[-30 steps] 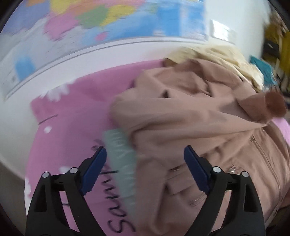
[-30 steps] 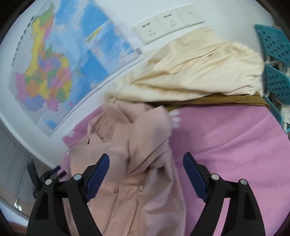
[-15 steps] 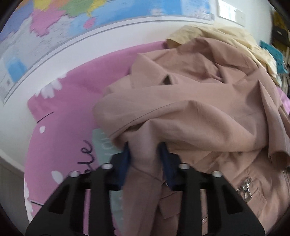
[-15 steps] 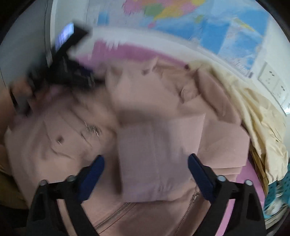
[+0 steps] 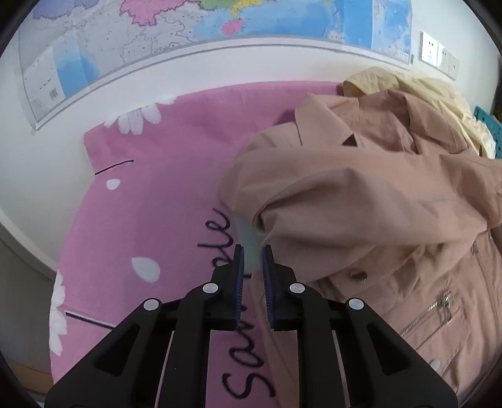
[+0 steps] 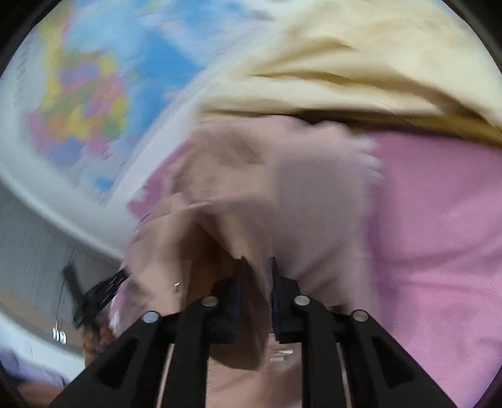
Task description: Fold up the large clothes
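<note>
A dusty-pink zip jacket [image 5: 370, 201] lies crumpled on a pink bedsheet [image 5: 150, 201], one sleeve folded across its body. My left gripper [image 5: 251, 260] hangs over the sheet just left of the jacket's edge, jaws nearly together with nothing between them. In the blurred right wrist view my right gripper [image 6: 256, 270] is shut on a fold of the jacket [image 6: 282, 194] and lifts it. The left gripper [image 6: 94, 292] shows at the lower left there.
A cream garment [image 5: 417, 88] lies bunched behind the jacket against the wall; it also shows in the right wrist view [image 6: 360, 69]. A map [image 5: 188, 28] hangs on the wall above wall sockets [image 5: 436, 53]. A teal perforated crate [image 5: 489, 125] stands at the right.
My left gripper let go of the jacket fold it pinched and drew back left, jaws still narrow. My right gripper closed on the jacket and swung with it; its view is blurred.
</note>
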The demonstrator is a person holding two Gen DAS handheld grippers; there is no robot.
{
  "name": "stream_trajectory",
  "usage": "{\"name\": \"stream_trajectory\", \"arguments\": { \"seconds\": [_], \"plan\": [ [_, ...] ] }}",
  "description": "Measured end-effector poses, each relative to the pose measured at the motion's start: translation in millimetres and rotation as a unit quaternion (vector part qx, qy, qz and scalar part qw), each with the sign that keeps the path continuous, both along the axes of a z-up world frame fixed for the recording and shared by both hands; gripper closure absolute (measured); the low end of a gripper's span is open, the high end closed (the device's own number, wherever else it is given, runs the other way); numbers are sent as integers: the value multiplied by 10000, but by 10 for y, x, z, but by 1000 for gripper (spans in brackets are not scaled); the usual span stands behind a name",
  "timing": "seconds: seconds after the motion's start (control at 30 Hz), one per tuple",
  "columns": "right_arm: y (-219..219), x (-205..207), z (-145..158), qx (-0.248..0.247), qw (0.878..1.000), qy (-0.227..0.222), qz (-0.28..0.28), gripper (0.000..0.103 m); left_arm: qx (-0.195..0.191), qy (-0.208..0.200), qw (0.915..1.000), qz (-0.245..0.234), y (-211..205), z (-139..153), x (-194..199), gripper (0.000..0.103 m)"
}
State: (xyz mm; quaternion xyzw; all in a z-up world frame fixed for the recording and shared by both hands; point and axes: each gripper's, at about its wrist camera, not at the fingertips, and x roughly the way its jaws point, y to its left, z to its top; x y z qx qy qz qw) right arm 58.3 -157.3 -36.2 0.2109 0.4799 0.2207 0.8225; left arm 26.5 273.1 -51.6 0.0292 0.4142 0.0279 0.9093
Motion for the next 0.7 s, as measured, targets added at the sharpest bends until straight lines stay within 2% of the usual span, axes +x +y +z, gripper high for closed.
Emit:
{"name": "stream_trajectory", "arguments": {
  "seconds": [0.1, 0.13, 0.17, 0.2, 0.23, 0.27, 0.37, 0.47, 0.5, 0.53, 0.57, 0.6, 0.63, 0.7],
  "plan": [
    [-186, 9, -34, 272, 9995, 14, -167, 72, -96, -59, 9999, -118, 15, 60, -59, 86],
    [-214, -30, 16, 282, 9995, -98, -131, 58, -255, -127, 9993, -237, 13, 112, -93, 79],
    [-190, -84, 73, 264, 9993, -216, -134, 49, -385, -176, 9985, -334, 11, 150, -116, 63],
    [-209, -174, 124, 207, 9990, -355, -157, 34, -614, -263, 9963, -534, -10, 217, -149, 52],
    [-207, -240, 217, 53, 9983, -557, -140, 28, -707, -319, 9949, -653, -41, 255, -164, 35],
    [-199, -297, 275, -41, 9976, -681, -72, 28, -718, -389, 9937, -762, -95, 298, -179, 30],
    [-59, -335, 378, -200, 9957, -869, 232, 24, -495, -490, 9914, -1110, -350, 357, -148, 27],
    [174, -293, 287, -804, 9927, -821, 379, 25, -222, -386, 9914, -1232, -558, 295, -8, 27],
    [246, -264, 237, -1030, 9907, -795, 398, 32, -166, -324, 9918, -1224, -602, 259, 53, 27],
    [313, -225, 181, -1183, 9891, -756, 445, 51, -159, -260, 9921, -1219, -633, 227, 95, 28],
    [351, -208, 143, -1331, 9872, -745, 456, 64, -138, -204, 9926, -1189, -647, 191, 132, 33],
    [379, -187, 115, -1540, 9842, -758, 439, 82, -115, -163, 9930, -1163, -650, 163, 159, 36],
    [417, -160, 104, -1748, 9803, -808, 437, 92, -49, -66, 9940, -1089, -656, 111, 191, 43],
    [425, -143, 134, -1854, 9773, -943, 416, 96, -14, 117, 9955, -938, -614, 23, 221, 56]
  ]
}}
